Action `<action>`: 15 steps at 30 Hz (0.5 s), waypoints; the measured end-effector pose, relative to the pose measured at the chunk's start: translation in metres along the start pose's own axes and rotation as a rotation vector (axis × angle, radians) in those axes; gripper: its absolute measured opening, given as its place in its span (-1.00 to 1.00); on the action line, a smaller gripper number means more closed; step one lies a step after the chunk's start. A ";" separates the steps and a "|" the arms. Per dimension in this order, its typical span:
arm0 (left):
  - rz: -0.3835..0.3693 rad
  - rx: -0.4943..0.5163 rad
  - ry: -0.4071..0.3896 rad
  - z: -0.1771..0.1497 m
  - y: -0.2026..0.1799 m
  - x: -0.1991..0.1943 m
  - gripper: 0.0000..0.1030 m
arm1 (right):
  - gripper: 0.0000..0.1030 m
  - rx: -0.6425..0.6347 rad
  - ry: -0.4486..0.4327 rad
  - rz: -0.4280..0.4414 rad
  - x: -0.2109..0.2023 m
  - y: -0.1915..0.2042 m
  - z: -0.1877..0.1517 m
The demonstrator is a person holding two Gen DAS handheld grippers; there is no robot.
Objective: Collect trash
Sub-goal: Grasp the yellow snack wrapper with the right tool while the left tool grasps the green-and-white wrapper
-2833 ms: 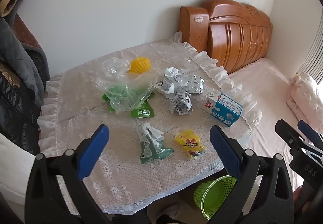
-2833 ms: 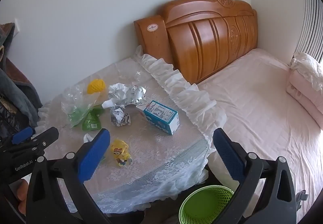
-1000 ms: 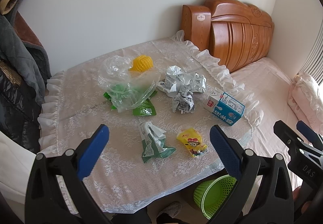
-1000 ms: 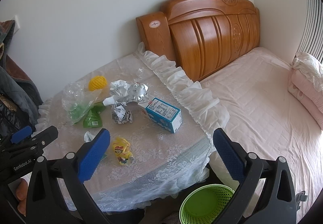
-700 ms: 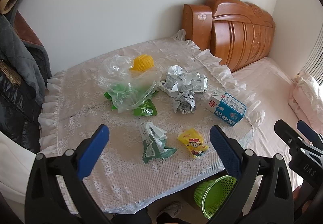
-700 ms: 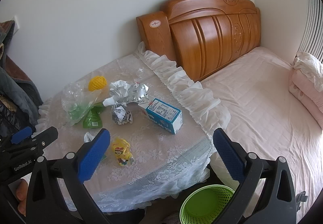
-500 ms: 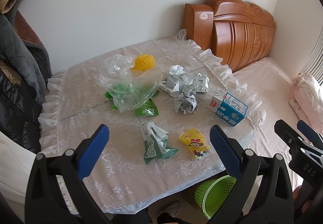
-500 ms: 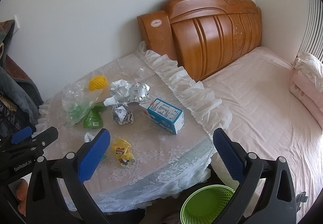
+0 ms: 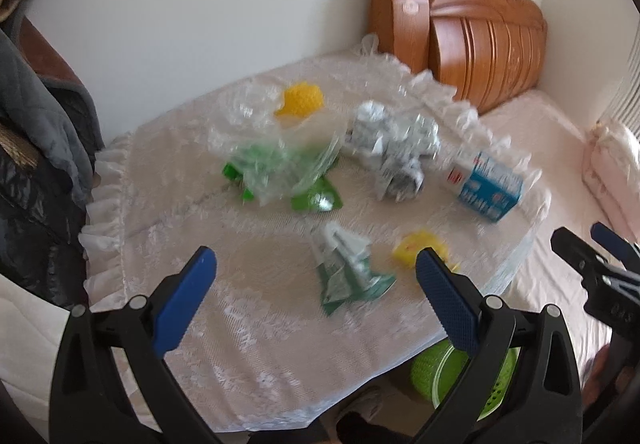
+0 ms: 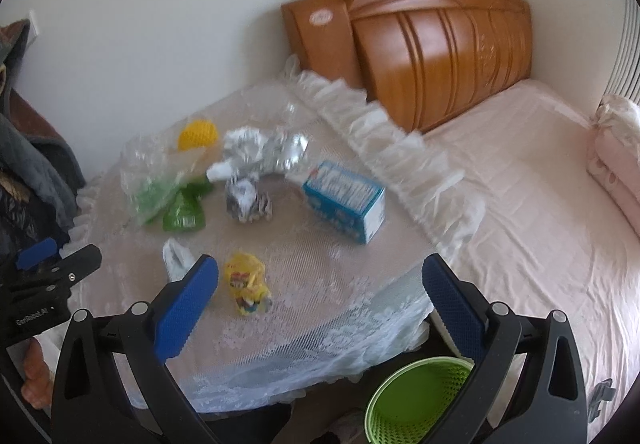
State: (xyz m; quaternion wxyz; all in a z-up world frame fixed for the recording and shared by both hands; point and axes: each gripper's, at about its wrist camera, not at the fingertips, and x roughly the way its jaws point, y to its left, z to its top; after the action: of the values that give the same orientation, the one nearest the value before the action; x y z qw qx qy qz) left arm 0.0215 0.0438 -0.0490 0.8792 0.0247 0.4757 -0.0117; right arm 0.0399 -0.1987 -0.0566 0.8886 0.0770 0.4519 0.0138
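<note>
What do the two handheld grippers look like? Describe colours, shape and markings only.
Both the left gripper and the right gripper are black plastic clamp frames with round rivets and two long fingers faced with blue textured pads. White lettering marks each body, too blurred to read reliably.

Soft daylight fills my two views, brightest on the bed (image 10: 520, 184) at right. Motion blur smears the litter on the bench (image 9: 248, 324); fisheye bending darkens every corner, shadows faint.

Both views now motion-blurred; left hand-held gripper (image 9: 316, 284) and right hand-held gripper (image 10: 320, 292) have advanced closer over the bench (image 9: 248, 324), trash unmoved.
</note>
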 end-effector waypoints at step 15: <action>-0.084 0.039 0.121 -0.034 0.023 0.046 0.85 | 0.73 -0.176 0.119 0.077 0.109 0.060 -0.027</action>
State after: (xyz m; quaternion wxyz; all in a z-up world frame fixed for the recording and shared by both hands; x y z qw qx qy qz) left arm 0.0188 0.0692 -0.1054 0.8468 0.0223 0.5284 -0.0564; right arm 0.0857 -0.1255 -0.1506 0.8624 0.0151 0.4975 0.0919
